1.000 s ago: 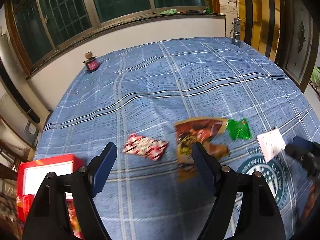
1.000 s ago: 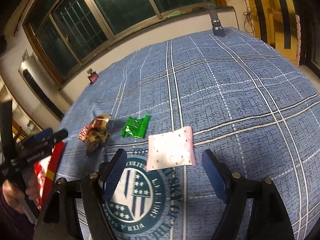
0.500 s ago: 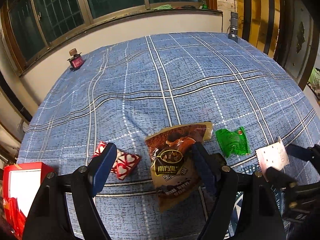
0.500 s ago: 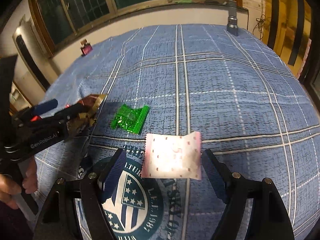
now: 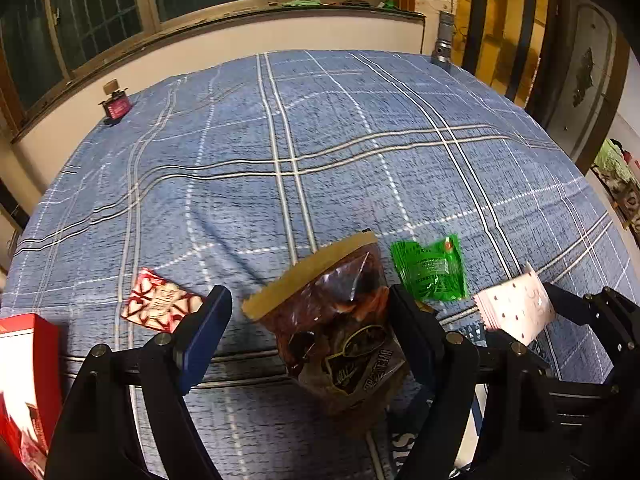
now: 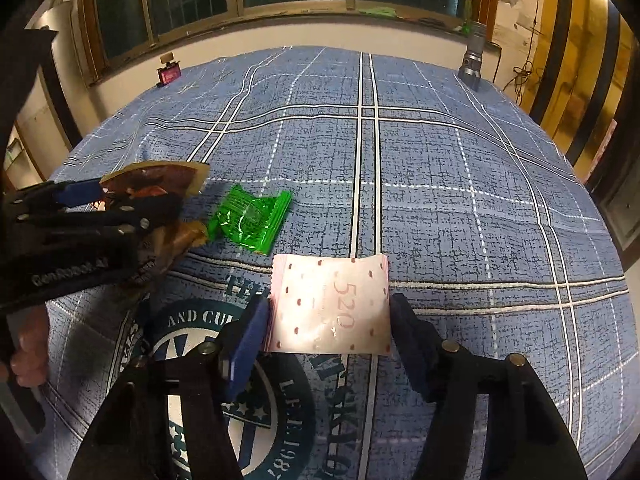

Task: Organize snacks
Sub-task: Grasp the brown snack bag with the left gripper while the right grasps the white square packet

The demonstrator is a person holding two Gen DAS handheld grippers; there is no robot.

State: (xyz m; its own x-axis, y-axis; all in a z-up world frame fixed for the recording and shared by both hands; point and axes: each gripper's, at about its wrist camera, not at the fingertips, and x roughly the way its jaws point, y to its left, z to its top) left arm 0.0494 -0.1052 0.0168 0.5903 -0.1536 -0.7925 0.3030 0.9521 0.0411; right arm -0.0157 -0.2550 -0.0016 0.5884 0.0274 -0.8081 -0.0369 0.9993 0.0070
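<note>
My left gripper (image 5: 308, 320) is open, its fingers on either side of a brown snack bag (image 5: 340, 328) that tilts up against the right finger; whether the bag is off the cloth I cannot tell. My right gripper (image 6: 328, 320) has closed in to the sides of a pink dotted packet (image 6: 330, 304) marked 520. A green packet (image 5: 430, 270) lies between the two on the blue plaid cloth, also in the right wrist view (image 6: 252, 218). A red-and-white heart packet (image 5: 160, 304) lies left of the left gripper.
A red box (image 5: 24, 376) stands at the left edge. A small pink bottle (image 5: 116, 104) and a metal torch (image 5: 444, 46) sit at the far edge by the window wall. The left gripper (image 6: 80, 232) shows at the left of the right wrist view.
The left gripper moved forward around the brown bag, which has tipped up. The right gripper advanced and narrowed until the pink packet sits between its fingers.
</note>
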